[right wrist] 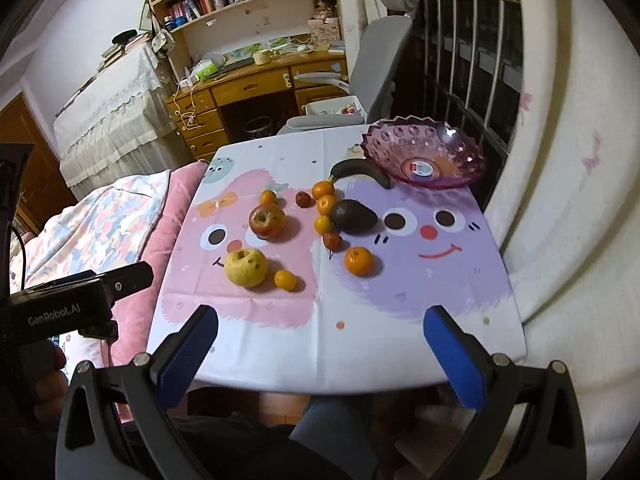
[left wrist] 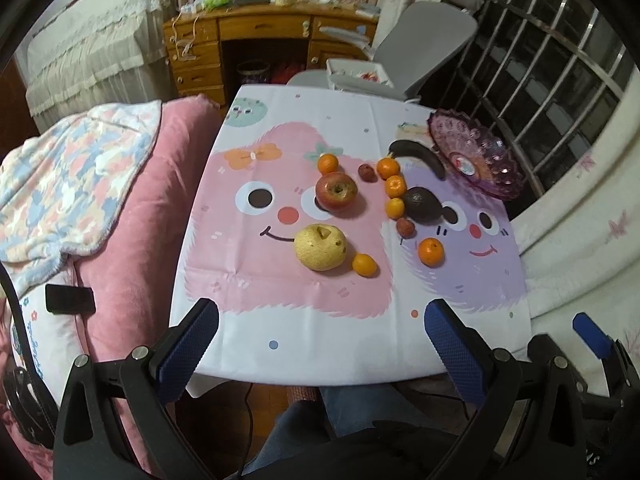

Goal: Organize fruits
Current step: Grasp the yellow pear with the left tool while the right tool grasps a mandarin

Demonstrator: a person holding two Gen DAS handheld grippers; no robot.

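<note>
Fruit lies loose on the cartoon tablecloth [left wrist: 304, 332] [right wrist: 380, 340]: a red apple [left wrist: 335, 191] [right wrist: 267, 221], a yellow pear [left wrist: 320, 247] [right wrist: 245, 267], a dark avocado [left wrist: 421, 204] [right wrist: 353, 216], a blackened banana [left wrist: 418, 156] [right wrist: 360, 171], several small oranges [left wrist: 431, 251] [right wrist: 359, 260] and two lychees [left wrist: 405, 227] [right wrist: 332, 241]. An empty purple glass bowl [left wrist: 476, 156] [right wrist: 424, 156] stands at the far right. My left gripper [left wrist: 320, 344] and right gripper [right wrist: 320, 344] are open and empty, above the table's near edge, short of the fruit.
A bed with a pink quilt [left wrist: 132, 216] [right wrist: 132, 216] flanks the table's left side. A grey office chair [left wrist: 424, 52] [right wrist: 376, 76] and a wooden desk [left wrist: 240, 36] stand behind the table. A barred window [left wrist: 552, 80] and white curtain [right wrist: 568, 200] are at right.
</note>
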